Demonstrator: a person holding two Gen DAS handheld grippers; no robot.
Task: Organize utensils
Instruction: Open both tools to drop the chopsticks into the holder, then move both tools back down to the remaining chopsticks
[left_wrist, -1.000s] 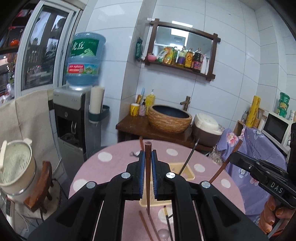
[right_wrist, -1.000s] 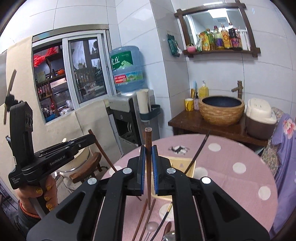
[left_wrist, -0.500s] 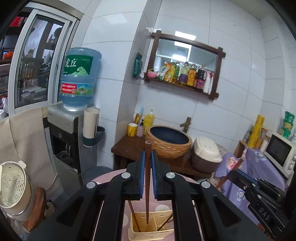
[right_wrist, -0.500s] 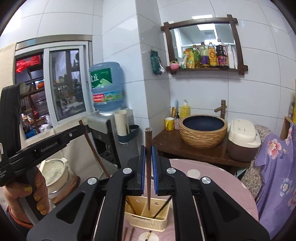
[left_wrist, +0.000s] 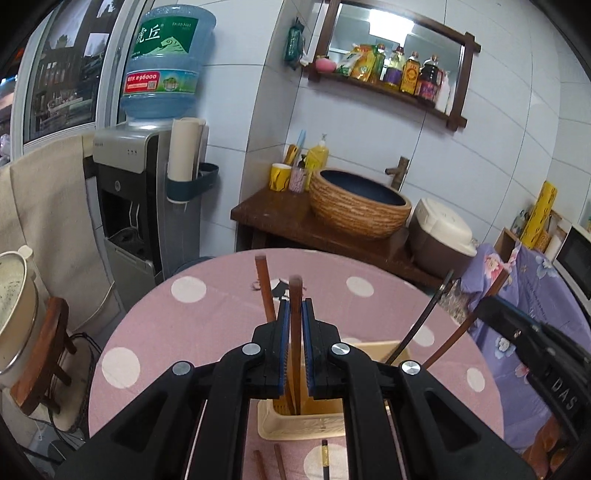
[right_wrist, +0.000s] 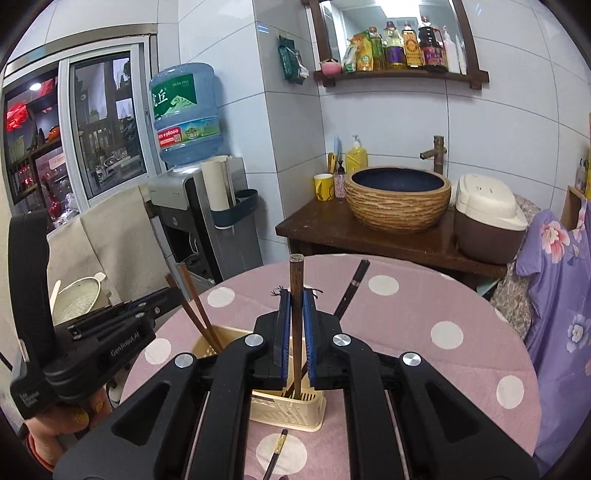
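Chopsticks (left_wrist: 295, 325) (right_wrist: 296, 306) pinched upright in both hand-held grippers (left_wrist: 294, 347) (right_wrist: 295, 339), tips inside beige basket (right_wrist: 295, 410), black chopstick (right_wrist: 351, 291) leaning alongside.

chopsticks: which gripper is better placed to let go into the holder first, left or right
About even, slight edge to the right. The right gripper holds its brown chopstick with the tip already inside the beige utensil holder. The left gripper also has its chopstick reaching into it.

Chopsticks (right_wrist: 195, 314) and black chopstick (right_wrist: 351, 290) lean from holder (right_wrist: 291, 410), crowding its opening; loose chopstick (right_wrist: 275, 452) lies before it; far desk (right_wrist: 424, 295) open.
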